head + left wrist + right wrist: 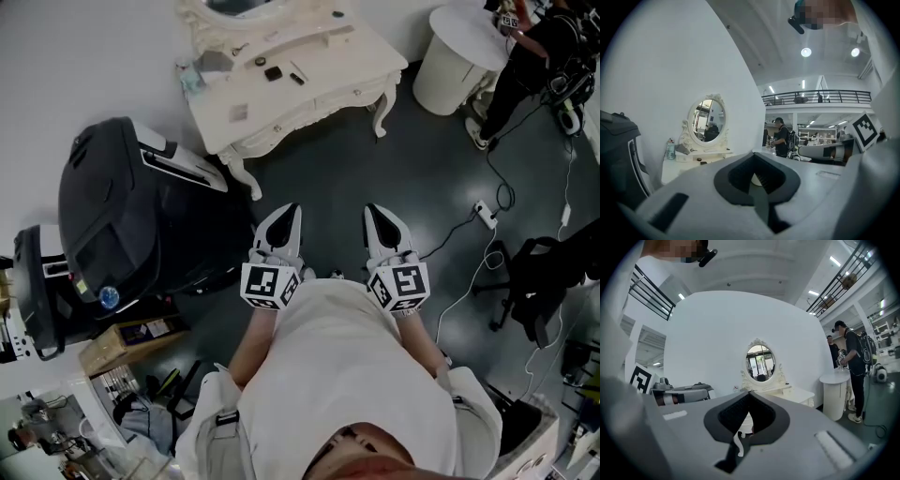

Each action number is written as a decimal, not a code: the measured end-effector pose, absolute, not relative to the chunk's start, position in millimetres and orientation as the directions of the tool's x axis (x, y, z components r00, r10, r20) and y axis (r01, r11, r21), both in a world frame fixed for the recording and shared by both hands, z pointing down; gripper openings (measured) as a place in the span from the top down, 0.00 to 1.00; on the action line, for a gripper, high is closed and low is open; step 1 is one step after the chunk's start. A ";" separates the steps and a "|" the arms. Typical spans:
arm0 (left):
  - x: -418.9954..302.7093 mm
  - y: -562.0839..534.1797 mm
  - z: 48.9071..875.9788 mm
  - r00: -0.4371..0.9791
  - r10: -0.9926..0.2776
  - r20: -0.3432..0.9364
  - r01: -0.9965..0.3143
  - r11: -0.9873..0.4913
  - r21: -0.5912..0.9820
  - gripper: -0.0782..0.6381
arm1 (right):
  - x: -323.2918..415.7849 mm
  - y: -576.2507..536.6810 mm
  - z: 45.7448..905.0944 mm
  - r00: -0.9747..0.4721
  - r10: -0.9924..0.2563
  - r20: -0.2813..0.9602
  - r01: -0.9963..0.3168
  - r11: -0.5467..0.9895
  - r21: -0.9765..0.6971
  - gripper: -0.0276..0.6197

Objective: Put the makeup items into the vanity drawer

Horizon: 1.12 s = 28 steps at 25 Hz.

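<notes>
The white vanity [323, 56] stands a few steps ahead, its front drawers closed. Small dark makeup items [273, 72] lie on its top, and a teal bottle [190, 80] stands at its left end. I hold both grippers close to my chest, pointing at the vanity and far from it. My left gripper [292, 210] is shut and holds nothing; its tips meet in the left gripper view [753, 154]. My right gripper [372, 209] is also shut and holds nothing [749, 393]. The oval mirror [707, 121] and teal bottle [671, 150] show in the left gripper view, and the mirror [760, 363] in the right gripper view.
A big black machine [131, 211] stands at the left, next to the vanity. A round white table [461, 52] and a person in black [536, 52] are at the far right. A power strip [485, 215] with cables and a black chair [544, 281] are on the dark floor at the right.
</notes>
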State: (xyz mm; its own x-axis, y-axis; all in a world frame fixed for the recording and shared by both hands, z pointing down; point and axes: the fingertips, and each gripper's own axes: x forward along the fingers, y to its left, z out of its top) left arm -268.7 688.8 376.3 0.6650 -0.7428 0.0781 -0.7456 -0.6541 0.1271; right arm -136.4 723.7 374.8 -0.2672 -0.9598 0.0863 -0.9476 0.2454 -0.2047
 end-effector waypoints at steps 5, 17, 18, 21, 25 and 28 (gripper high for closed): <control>-267.4 678.5 372.3 0.665 -0.743 0.078 -0.746 -0.655 0.118 0.89 | -132.3 712.2 372.7 -0.254 -0.965 0.070 -0.944 0.231 -0.235 0.95; -288.2 590.7 385.1 0.656 -0.749 0.096 -0.751 -0.635 0.181 0.89 | -158.4 630.1 369.2 -0.290 -0.953 0.085 -0.937 0.265 -0.226 0.94; -286.0 579.7 383.6 0.667 -0.740 0.088 -0.740 -0.645 0.190 0.89 | -157.8 621.1 366.0 -0.284 -0.955 0.082 -0.941 0.261 -0.217 0.94; -276.2 550.1 378.8 0.702 -0.709 0.068 -0.707 -0.683 0.183 0.89 | -152.9 594.9 361.5 -0.250 -0.965 0.083 -0.952 0.230 -0.200 0.94; -265.7 516.4 376.5 0.744 -0.665 0.061 -0.665 -0.729 0.162 0.89 | -151.3 564.8 363.2 -0.205 -0.973 0.101 -0.963 0.182 -0.198 0.94; -264.0 491.9 375.7 0.765 -0.642 0.062 -0.642 -0.751 0.155 0.89 | -156.7 543.4 366.8 -0.185 -0.976 0.116 -0.967 0.160 -0.198 0.94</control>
